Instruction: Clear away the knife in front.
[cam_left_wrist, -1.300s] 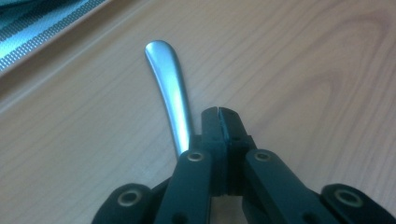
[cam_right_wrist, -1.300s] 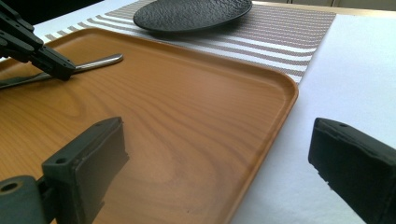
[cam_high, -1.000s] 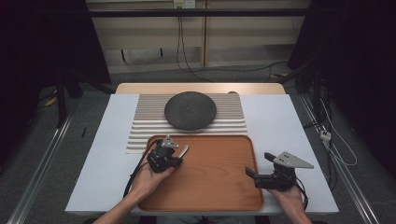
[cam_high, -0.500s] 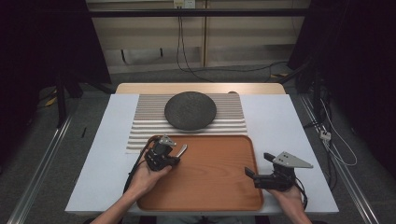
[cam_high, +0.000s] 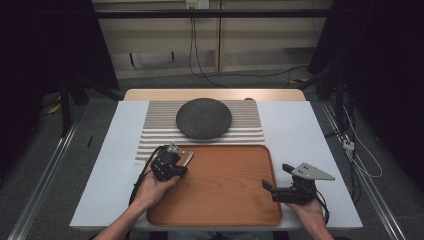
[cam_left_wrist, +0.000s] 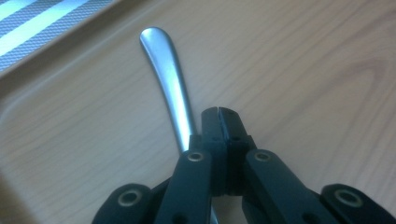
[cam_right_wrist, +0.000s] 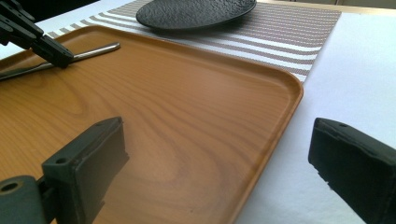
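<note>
A metal utensil (cam_left_wrist: 168, 79) lies flat in the far left corner of the wooden tray (cam_high: 225, 200), its rounded handle end pointing at the tray's far rim. My left gripper (cam_left_wrist: 218, 116) is shut, pad against pad. Its tips rest on top of the utensil's stem, which runs underneath the jaws rather than between them. In the high view the left gripper (cam_high: 181, 161) is over the tray's left rim. My right gripper (cam_high: 276, 176) stands open at the tray's right rim, nothing between its fingers; one jaw is over the wood, the other over the white tabletop (cam_right_wrist: 355, 84).
A dark round plate (cam_high: 204, 118) sits on a striped mat (cam_high: 155, 132) beyond the tray. White tabletop borders the tray on both sides. Cables trail from both grippers toward the near edge.
My left gripper has edged a little left, and the utensil under its tips has slid with it. The right gripper has stayed put.
</note>
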